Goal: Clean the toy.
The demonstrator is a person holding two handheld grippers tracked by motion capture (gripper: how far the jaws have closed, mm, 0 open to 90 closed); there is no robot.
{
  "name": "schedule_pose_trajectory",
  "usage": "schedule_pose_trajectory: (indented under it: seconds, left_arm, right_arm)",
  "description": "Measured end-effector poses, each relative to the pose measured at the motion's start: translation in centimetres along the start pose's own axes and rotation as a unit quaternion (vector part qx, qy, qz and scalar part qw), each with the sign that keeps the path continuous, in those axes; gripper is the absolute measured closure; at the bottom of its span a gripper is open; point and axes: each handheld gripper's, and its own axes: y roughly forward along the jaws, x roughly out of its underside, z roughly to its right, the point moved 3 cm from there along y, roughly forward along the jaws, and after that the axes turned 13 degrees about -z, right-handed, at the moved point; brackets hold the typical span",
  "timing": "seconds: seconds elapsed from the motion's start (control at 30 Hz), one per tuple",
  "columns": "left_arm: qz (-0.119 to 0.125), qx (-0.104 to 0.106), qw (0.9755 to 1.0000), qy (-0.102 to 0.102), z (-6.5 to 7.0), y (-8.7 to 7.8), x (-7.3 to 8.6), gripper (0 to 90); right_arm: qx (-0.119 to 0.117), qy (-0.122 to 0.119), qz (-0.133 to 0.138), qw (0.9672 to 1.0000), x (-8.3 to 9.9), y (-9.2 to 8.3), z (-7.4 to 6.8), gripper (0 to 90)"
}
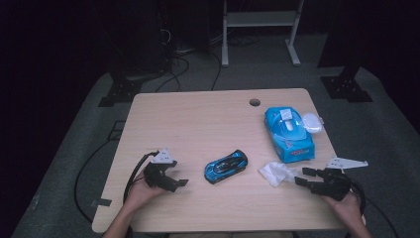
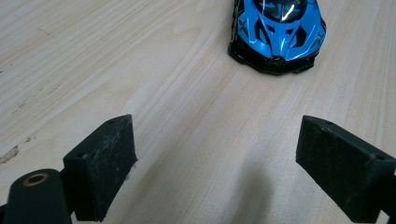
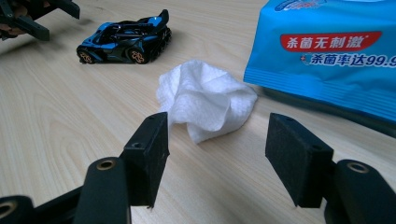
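Crumpled wipe point(image 3: 205, 100) near the table's point(image 1: 198, 119) right front edge: judged light, soft, compressible; pinch its raised middle fold. Right gripper point(image 3: 217, 140) released, jaws just short of it; left gripper point(image 2: 215, 158) released, facing the toy car point(image 2: 278, 32)

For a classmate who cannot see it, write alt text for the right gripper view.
The right gripper points its two open black jaws at a crumpled white wipe lying just ahead on the pale wooden table. A blue wet-wipe pack lies at the right, and a blue and black toy car stands farther off.
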Motion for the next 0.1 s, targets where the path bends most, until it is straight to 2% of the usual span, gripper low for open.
schedule_pose_trajectory:
  seconds: [0.1]
  left_arm:
    - [0.001, -0.002, 1.0000, -0.003, 0.05, 0.07, 0.21, 11.4]
  right_arm:
    - [-0.001, 0.003, 0.008, 1.0000, 0.00, -0.14, 0.14, 38.2]
